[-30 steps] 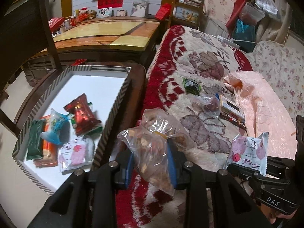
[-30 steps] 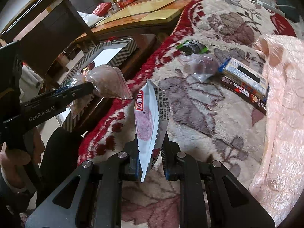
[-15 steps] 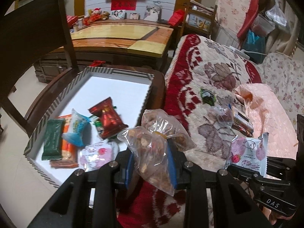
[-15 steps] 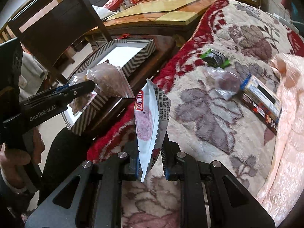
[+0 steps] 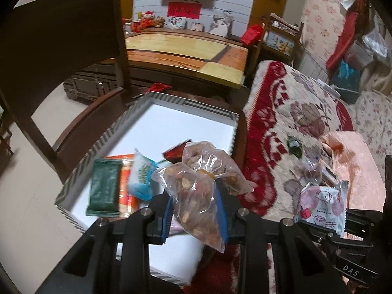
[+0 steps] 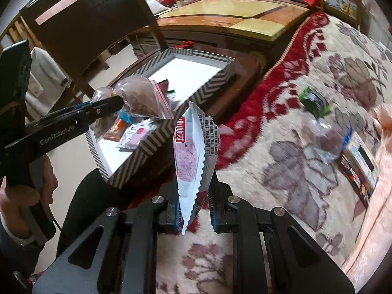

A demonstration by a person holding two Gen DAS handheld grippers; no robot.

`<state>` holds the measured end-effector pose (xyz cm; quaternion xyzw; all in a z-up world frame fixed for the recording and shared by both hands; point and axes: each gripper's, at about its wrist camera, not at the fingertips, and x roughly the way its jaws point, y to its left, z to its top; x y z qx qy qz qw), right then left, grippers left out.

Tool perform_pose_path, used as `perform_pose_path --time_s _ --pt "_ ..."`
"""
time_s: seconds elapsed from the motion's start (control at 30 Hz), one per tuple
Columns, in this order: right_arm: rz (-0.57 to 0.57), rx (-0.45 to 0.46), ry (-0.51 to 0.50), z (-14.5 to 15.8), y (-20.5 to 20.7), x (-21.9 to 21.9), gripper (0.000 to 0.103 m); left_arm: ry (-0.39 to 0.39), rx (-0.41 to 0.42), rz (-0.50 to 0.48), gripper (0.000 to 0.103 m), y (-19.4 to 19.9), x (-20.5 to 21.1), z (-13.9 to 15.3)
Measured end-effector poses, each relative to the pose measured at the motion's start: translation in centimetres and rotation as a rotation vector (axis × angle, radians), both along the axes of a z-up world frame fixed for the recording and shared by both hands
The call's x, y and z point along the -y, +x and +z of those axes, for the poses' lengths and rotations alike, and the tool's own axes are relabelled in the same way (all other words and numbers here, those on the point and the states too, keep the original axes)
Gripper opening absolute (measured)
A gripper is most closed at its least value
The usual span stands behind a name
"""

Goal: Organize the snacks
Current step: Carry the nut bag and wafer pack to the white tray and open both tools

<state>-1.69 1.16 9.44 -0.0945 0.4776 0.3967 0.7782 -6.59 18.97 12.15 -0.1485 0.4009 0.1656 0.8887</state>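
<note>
My left gripper (image 5: 194, 208) is shut on a clear bag of brown nuts (image 5: 198, 196), held above the near right part of the striped box (image 5: 107, 132). From the right wrist view the same bag of nuts (image 6: 142, 98) hangs over the box (image 6: 152, 142). My right gripper (image 6: 193, 210) is shut on a white snack packet with a pink picture (image 6: 193, 152), held upright over the blanket beside the box; this white packet (image 5: 321, 205) shows at the right of the left wrist view. Several snacks lie in the box: a green packet (image 5: 104, 188), an orange one (image 5: 126, 188), a blue one (image 5: 142, 176).
The box rests on a dark wooden chair (image 5: 71, 132). On the floral blanket (image 6: 294, 147) lie a green packet (image 6: 314, 103), a clear bag (image 6: 323, 137) and a flat carton (image 6: 360, 156). A wooden table (image 5: 186, 51) stands behind. A hand (image 6: 29, 191) holds the left gripper.
Both grippers have moved left toward the box with their snacks still held. The nut bag now hangs over the box instead of over the blanket's edge.
</note>
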Motion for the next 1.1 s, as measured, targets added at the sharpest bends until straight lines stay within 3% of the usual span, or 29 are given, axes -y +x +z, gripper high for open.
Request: perform_pose_path --time_s 0.67,1.1 --pt "0.139 0.001 -0.038 0.1 0.3 -8.8 0.017 -0.011 -0.032 0.111 0.033 -0.4 -5.8 -2.1" --pt "0.233 -0.047 -0.086 -2.5 0.1 -15.0 0.016 -0.023 -0.056 0.147 0.033 -0.4 -7.9 -3.5"
